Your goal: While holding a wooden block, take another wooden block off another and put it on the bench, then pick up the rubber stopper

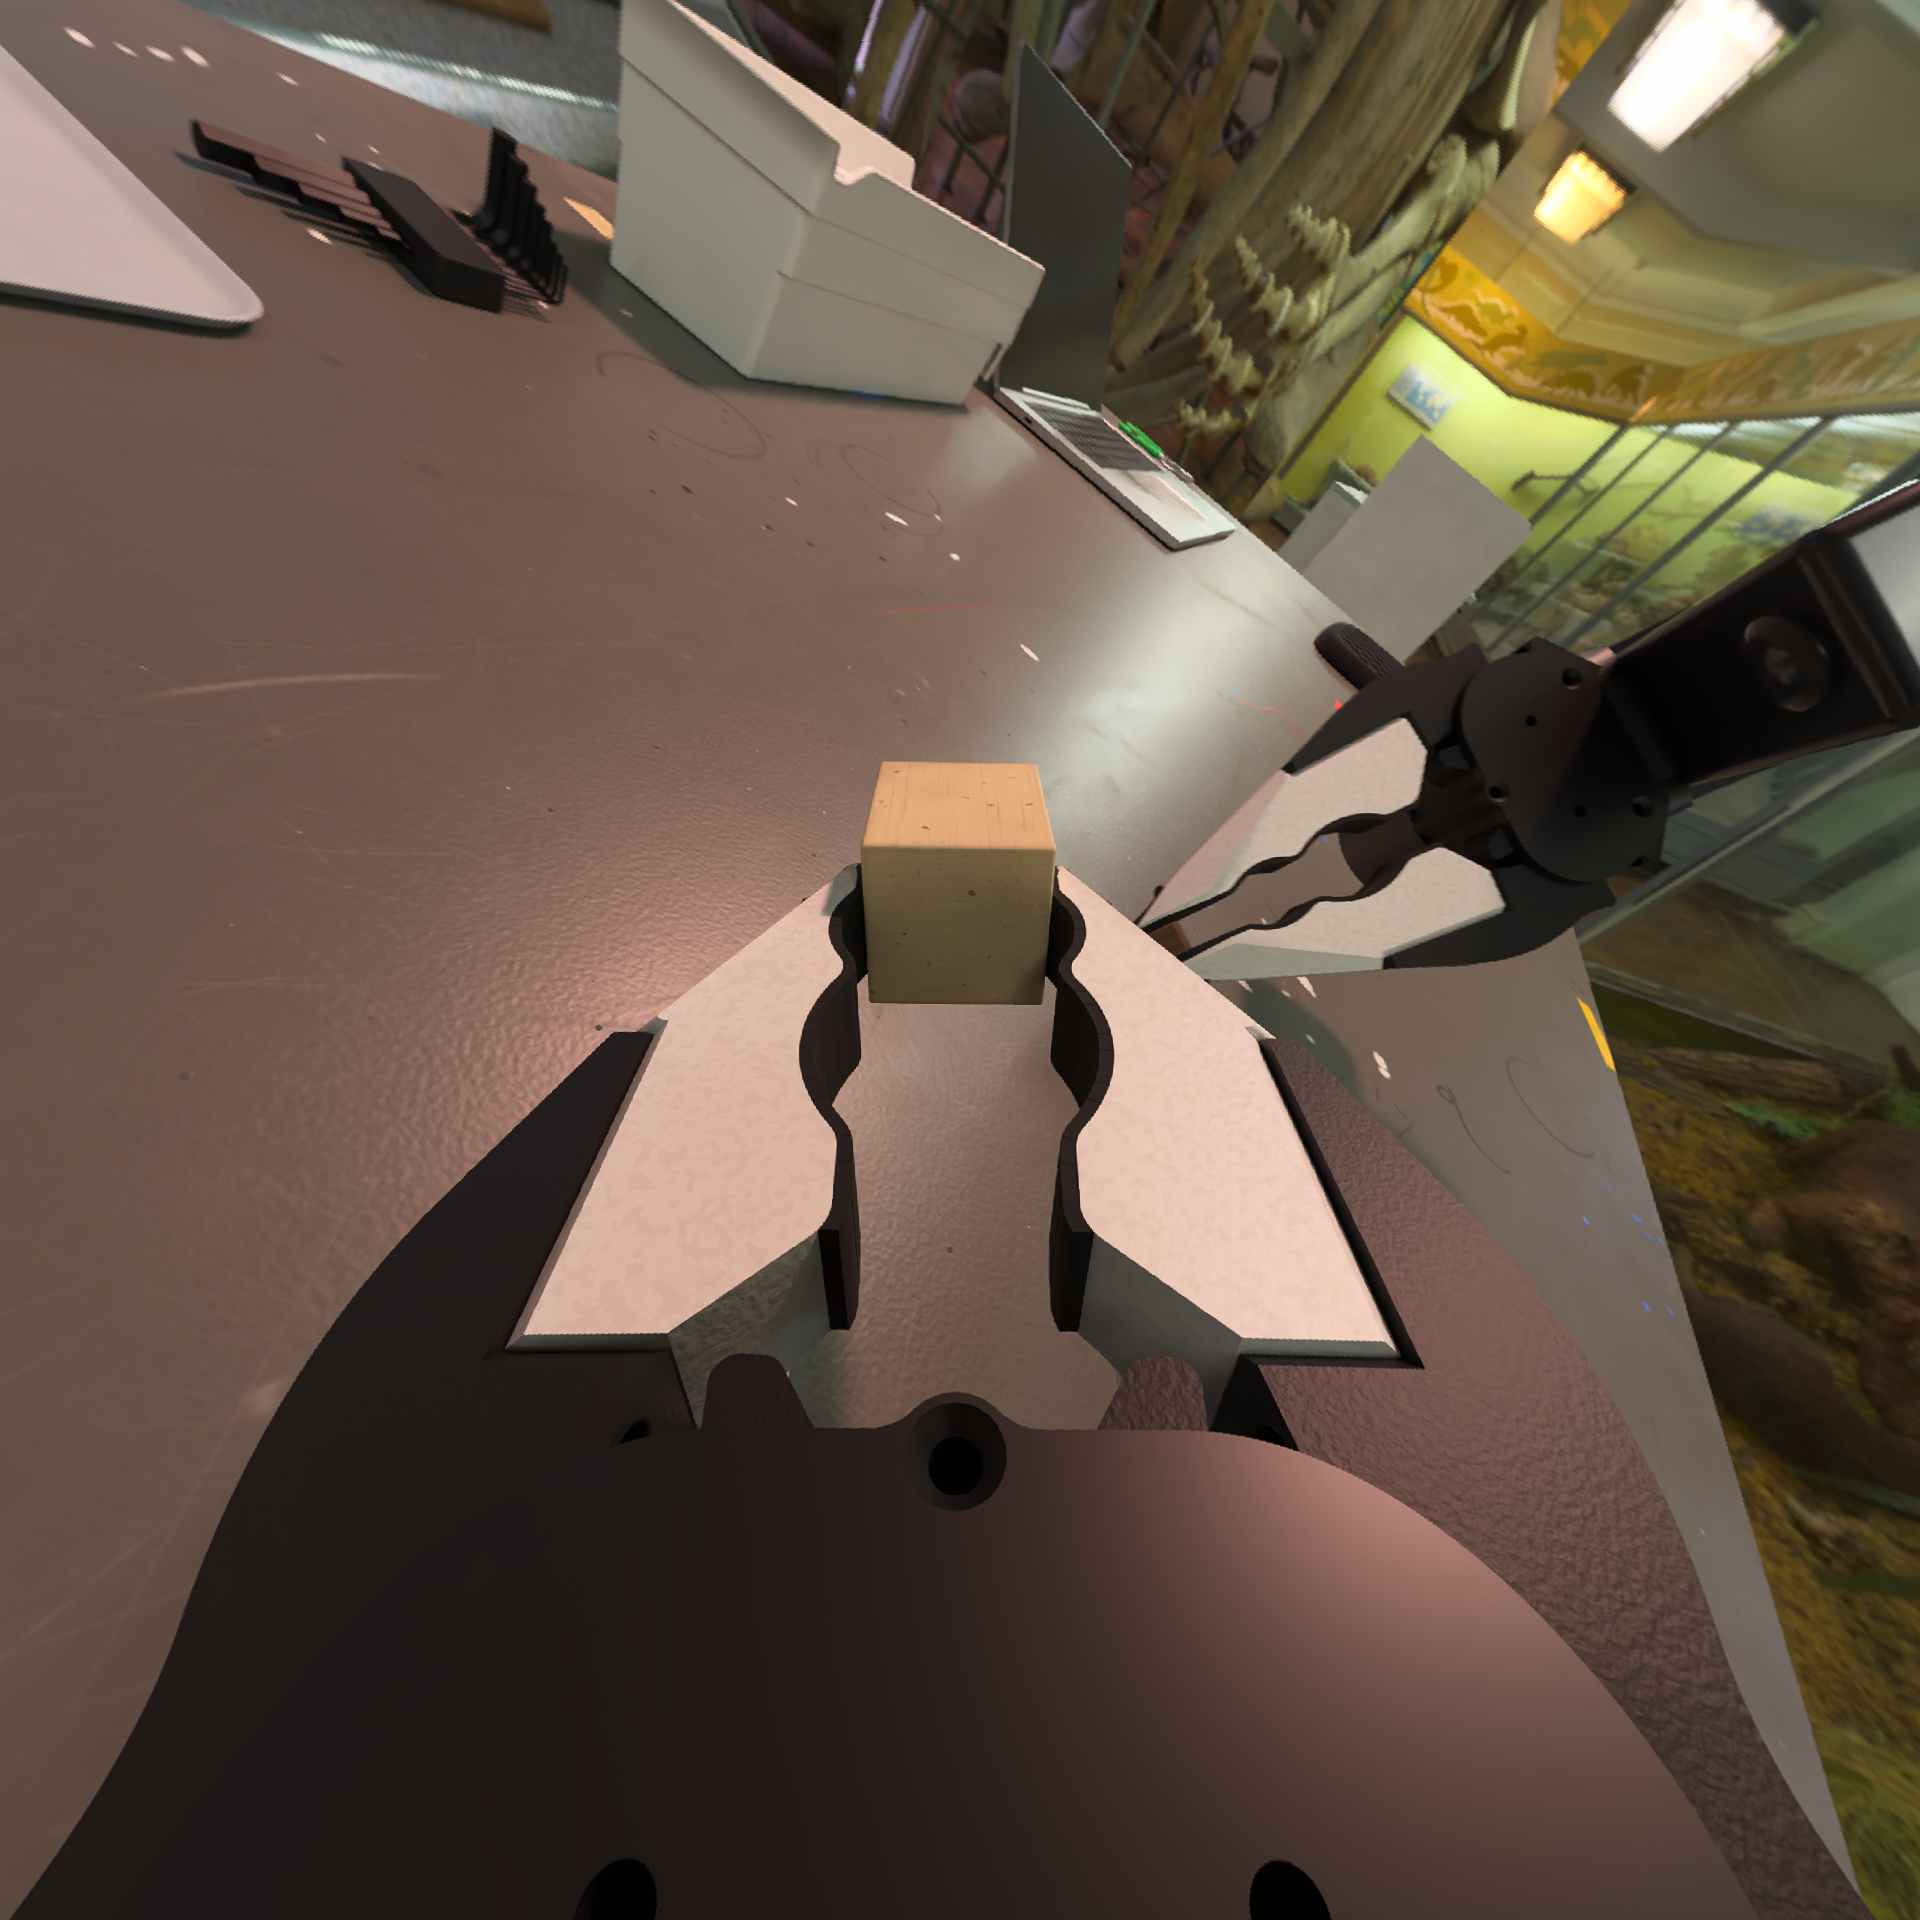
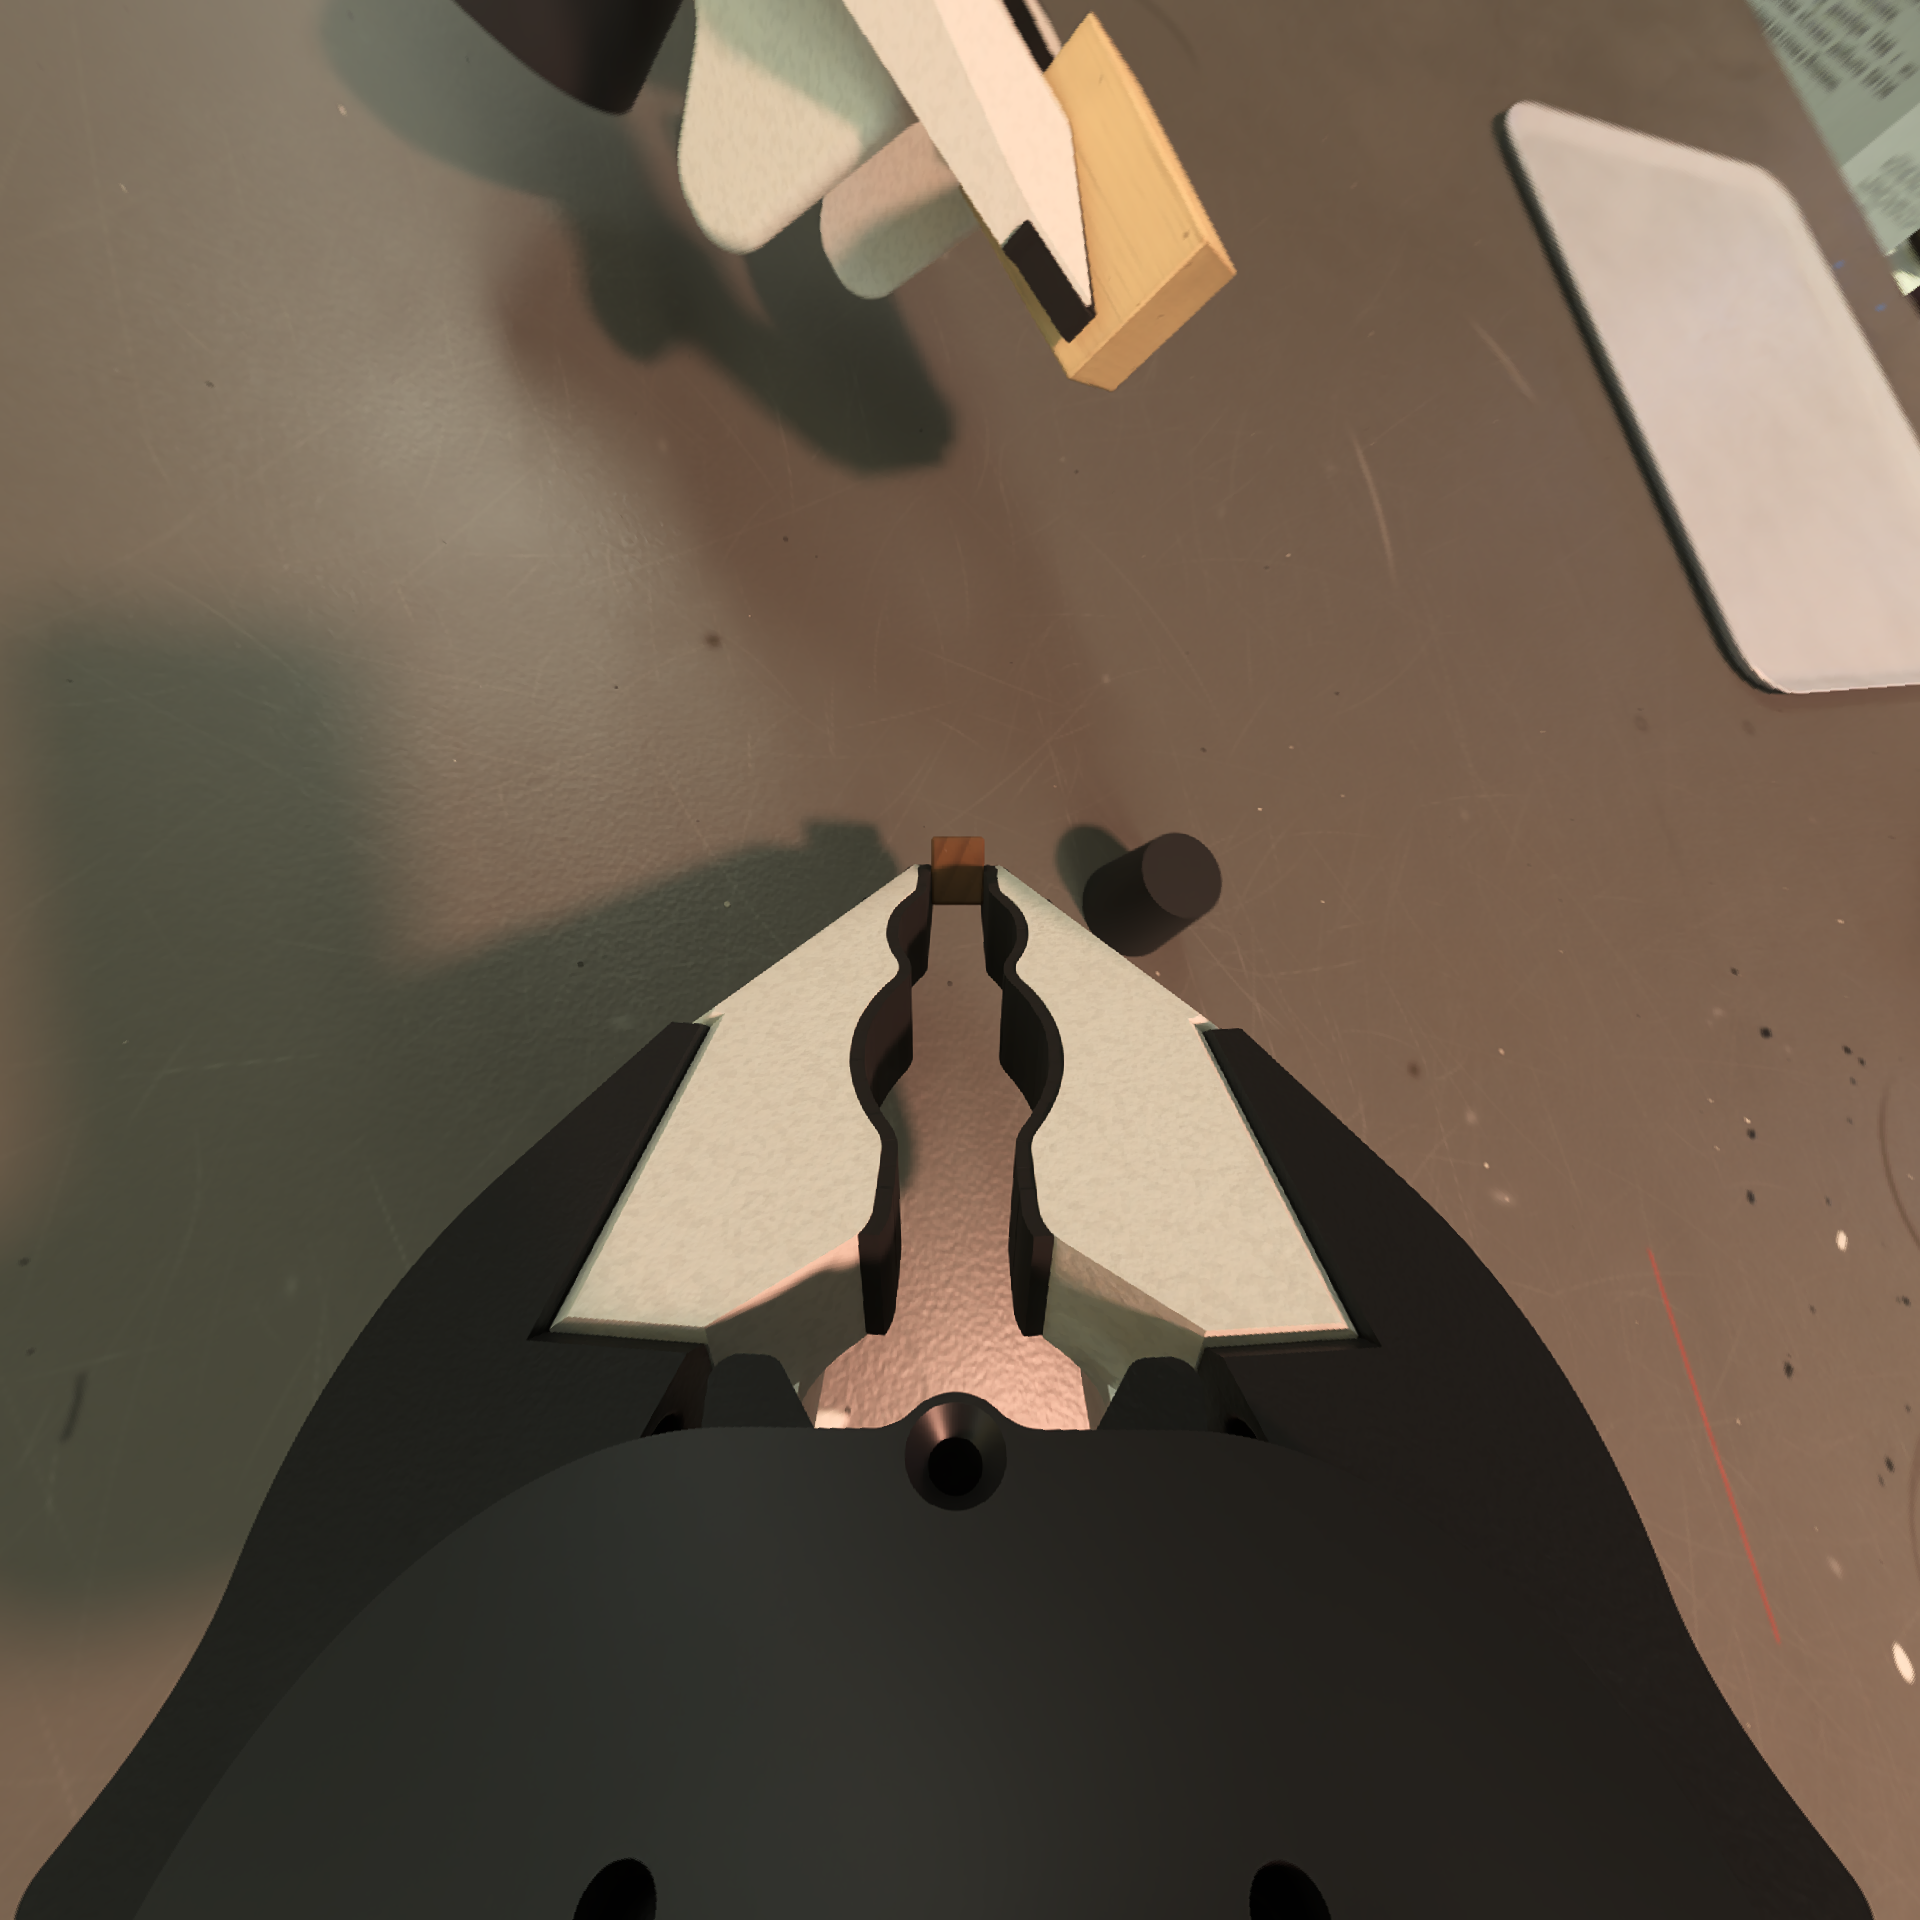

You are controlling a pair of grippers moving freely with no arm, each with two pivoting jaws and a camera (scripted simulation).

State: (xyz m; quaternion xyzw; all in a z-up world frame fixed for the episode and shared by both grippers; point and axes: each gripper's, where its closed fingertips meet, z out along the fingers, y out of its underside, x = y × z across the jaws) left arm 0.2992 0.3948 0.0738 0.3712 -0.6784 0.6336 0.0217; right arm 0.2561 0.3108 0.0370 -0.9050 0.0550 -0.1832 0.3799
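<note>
Rubber stopper (image 2: 1151,891) lies on bench (image 2: 1351,831) beside small block (image 2: 957,871).

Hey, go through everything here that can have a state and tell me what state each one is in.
left gripper: shut on large wooden block
right gripper: shut on small wooden block
rubber stopper: loose on bench, ungripped
laptop: lid open

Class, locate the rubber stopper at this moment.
In the right wrist view, the dark rubber stopper lies on the bench, just right of the right gripper and the small block in its fingers.
</note>
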